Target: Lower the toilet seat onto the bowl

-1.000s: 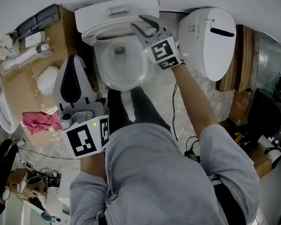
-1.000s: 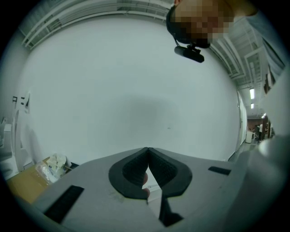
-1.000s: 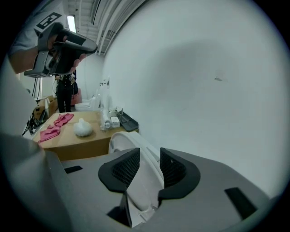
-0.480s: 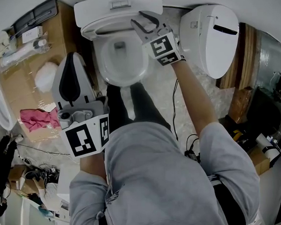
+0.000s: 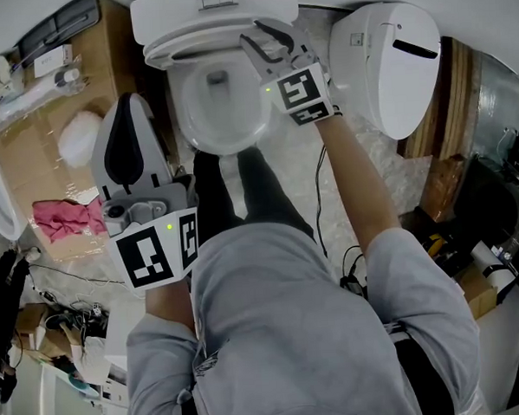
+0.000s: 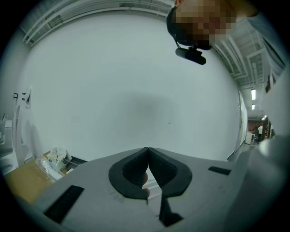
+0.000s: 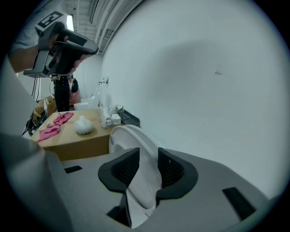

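Note:
A white toilet stands at the top of the head view, its bowl (image 5: 222, 109) open. The seat (image 5: 190, 48) is raised against the tank (image 5: 215, 12). My right gripper (image 5: 265, 39) reaches over the bowl's right side, up at the seat. In the right gripper view the seat's rim (image 7: 141, 163) stands between the black pads, and my right gripper (image 7: 148, 155) is shut on it. My left gripper (image 5: 129, 105) hangs left of the bowl and touches nothing. It (image 6: 147, 150) is shut and empty, pointing at a bare wall.
A white lidded unit (image 5: 391, 65) stands right of the toilet. A cardboard box (image 5: 32, 171) at the left carries a pink cloth (image 5: 65, 217), a white wad (image 5: 78, 138) and bottles. Cables and clutter (image 5: 66, 325) lie on the floor at the lower left.
The right gripper has stayed on the seat rim and crept slightly toward the tank. The seat still stands raised. The left gripper has barely moved.

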A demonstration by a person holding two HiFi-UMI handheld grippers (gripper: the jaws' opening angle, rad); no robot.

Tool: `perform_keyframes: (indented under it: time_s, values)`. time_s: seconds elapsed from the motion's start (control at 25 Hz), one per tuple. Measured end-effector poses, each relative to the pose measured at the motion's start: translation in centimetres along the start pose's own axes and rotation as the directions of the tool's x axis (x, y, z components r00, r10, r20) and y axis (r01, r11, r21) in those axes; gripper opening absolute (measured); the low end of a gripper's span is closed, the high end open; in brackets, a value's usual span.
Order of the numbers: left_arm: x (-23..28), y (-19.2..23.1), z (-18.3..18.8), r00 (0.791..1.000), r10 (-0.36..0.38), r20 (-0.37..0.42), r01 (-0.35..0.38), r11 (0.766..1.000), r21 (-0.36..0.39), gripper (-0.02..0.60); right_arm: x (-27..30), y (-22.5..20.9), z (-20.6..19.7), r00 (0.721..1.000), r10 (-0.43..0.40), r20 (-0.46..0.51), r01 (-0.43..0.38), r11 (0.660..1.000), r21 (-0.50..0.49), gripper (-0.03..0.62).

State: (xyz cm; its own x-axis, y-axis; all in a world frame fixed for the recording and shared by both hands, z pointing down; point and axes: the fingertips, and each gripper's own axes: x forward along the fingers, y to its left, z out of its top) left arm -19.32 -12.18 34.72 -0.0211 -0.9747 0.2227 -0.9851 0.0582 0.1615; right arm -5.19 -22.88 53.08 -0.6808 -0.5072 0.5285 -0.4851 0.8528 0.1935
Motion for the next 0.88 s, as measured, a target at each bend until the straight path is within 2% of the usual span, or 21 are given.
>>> perform_keyframes:
  time_s: [0.32,0.88]
  values:
    - [-0.2,-0.8,-0.8,1.000,-0.015,-0.006,0.015,1.000,-0.007,0.000,-1.8,1.7,-0.5,1.000,-0.009,0.014,0.009,1.000,0.020,0.110]
    - [-1.6,-1.5,-1.9,1.000,-0.015,-0.012,0.015,1.000,-0.005,0.000,-4.5,4.3,-1.8,1.000,-0.006,0.009,0.006,1.000,-0.001,0.090]
